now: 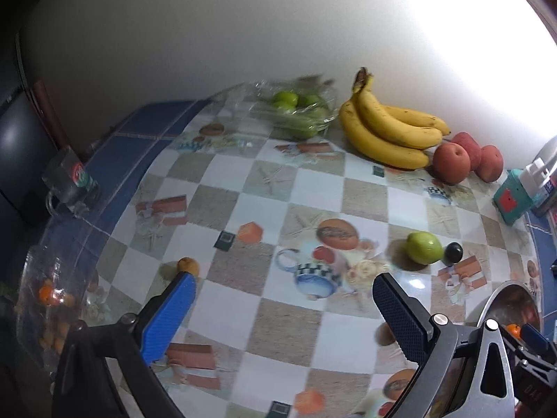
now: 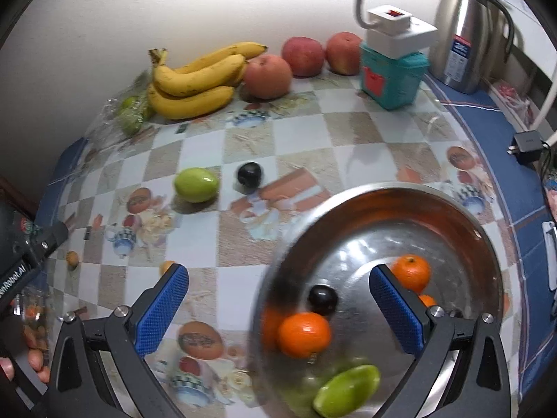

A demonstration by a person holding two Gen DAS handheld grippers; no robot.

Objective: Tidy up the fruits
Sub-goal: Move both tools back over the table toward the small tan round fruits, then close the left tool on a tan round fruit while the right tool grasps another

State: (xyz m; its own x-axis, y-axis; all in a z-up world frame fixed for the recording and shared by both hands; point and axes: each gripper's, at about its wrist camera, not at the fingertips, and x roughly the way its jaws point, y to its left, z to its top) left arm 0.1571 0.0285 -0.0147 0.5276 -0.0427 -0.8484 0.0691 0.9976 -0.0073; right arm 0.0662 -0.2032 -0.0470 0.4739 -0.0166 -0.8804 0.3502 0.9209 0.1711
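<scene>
Left gripper [image 1: 283,308] wide open, holding nothing; green fruit [image 1: 424,247] and dark plum [image 1: 452,253] on tablecloth ahead, slightly right. Right gripper [image 2: 278,296] wide open, empty, over steel bowl [image 2: 463,216] holding oranges [image 2: 304,334], plum, green fruit. Only right view shows thermos [image 2: 464,31]; only left view shows glass mug [image 1: 68,183].

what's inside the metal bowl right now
Inside the round steel bowl: two oranges, a dark plum and a green fruit. A third orange shows partly behind the jaw.
</scene>
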